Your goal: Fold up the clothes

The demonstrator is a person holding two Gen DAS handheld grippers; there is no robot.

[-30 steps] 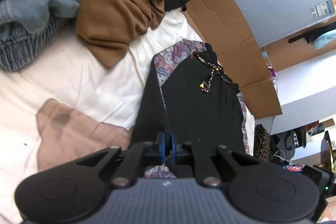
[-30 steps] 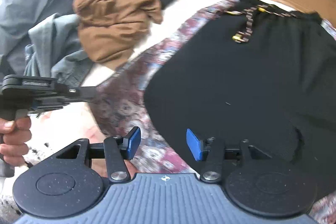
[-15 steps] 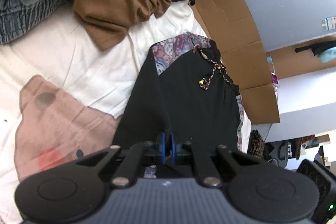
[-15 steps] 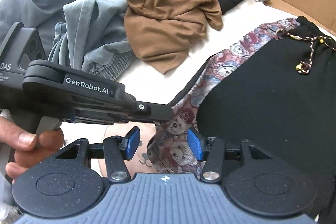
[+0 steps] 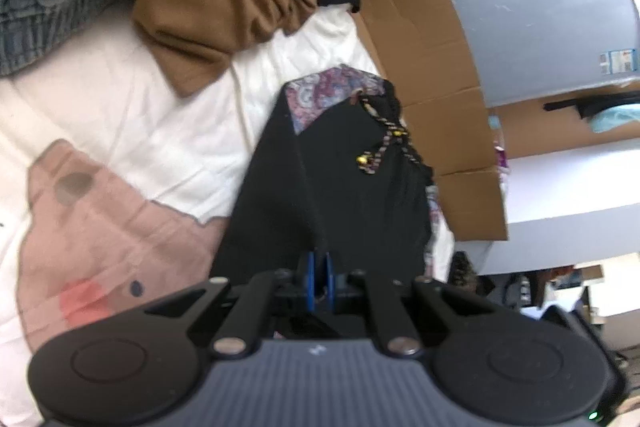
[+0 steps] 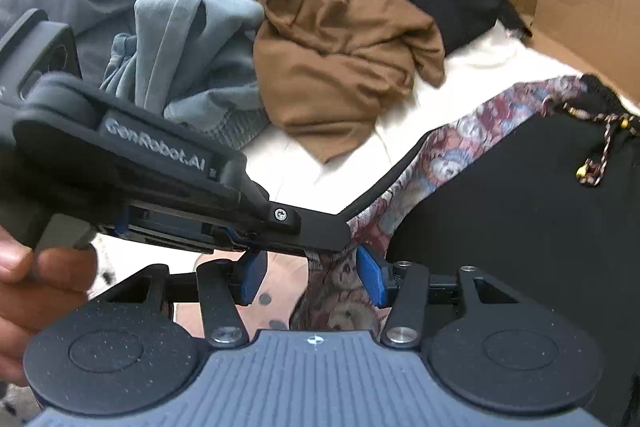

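While the left gripper (image 5: 318, 273) has its jaws clamped on the lifted edge of the black shorts (image 5: 360, 195) lying on the bed (image 5: 120, 99), patterned lining showing, the right gripper (image 6: 310, 277) sits half open around that edge without pinching, so folding looks barely begun, with the brown garment (image 6: 340, 67) heaped behind.

only readable text i can spot is "GenRobot.AI" in pale letters on the black side of the left gripper (image 6: 320, 235), seen from the right wrist view, up toward the handle end from its fingertips; there's also a small blue and white sticker (image 5: 618, 61) on the grey wrapped panel (image 5: 532, 11) in the left wrist view, near that panel's lower right corner, but the print on it is too tiny and blurry to read
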